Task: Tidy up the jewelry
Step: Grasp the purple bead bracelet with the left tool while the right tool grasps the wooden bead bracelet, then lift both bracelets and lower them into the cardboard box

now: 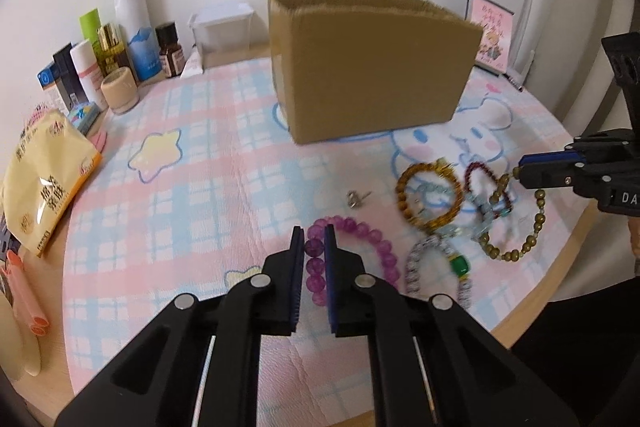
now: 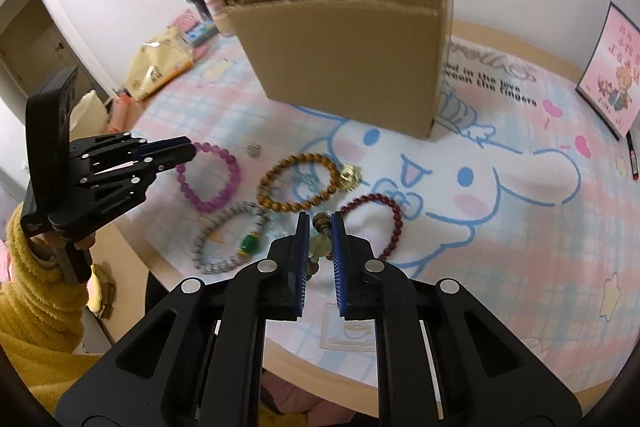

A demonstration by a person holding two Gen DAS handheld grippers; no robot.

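Note:
An open cardboard box (image 1: pixel 372 67) stands on the patterned mat (image 1: pixel 200 187); it also shows in the right wrist view (image 2: pixel 344 55). My left gripper (image 1: pixel 313 239) is shut on a purple bead bracelet (image 1: pixel 376 247), seen too in the right wrist view (image 2: pixel 224 179). My right gripper (image 2: pixel 320 227) is shut on an olive-brown bead bracelet (image 1: pixel 532 235), whose beads (image 2: pixel 321 223) sit between its pads. On the mat lie an amber bracelet (image 2: pixel 300 179), a dark red bracelet (image 2: pixel 392 215), a grey-white bracelet with a green bead (image 2: pixel 224 243) and a small silver piece (image 1: pixel 354 198).
Bottles and jars (image 1: pixel 120 39) line the back left with a clear box (image 1: pixel 222 29). A yellow packet (image 1: pixel 44 183) lies at the left edge. A pink framed picture (image 2: pixel 612 67) leans at the back right. The table's wooden rim (image 2: pixel 360 367) curves close to me.

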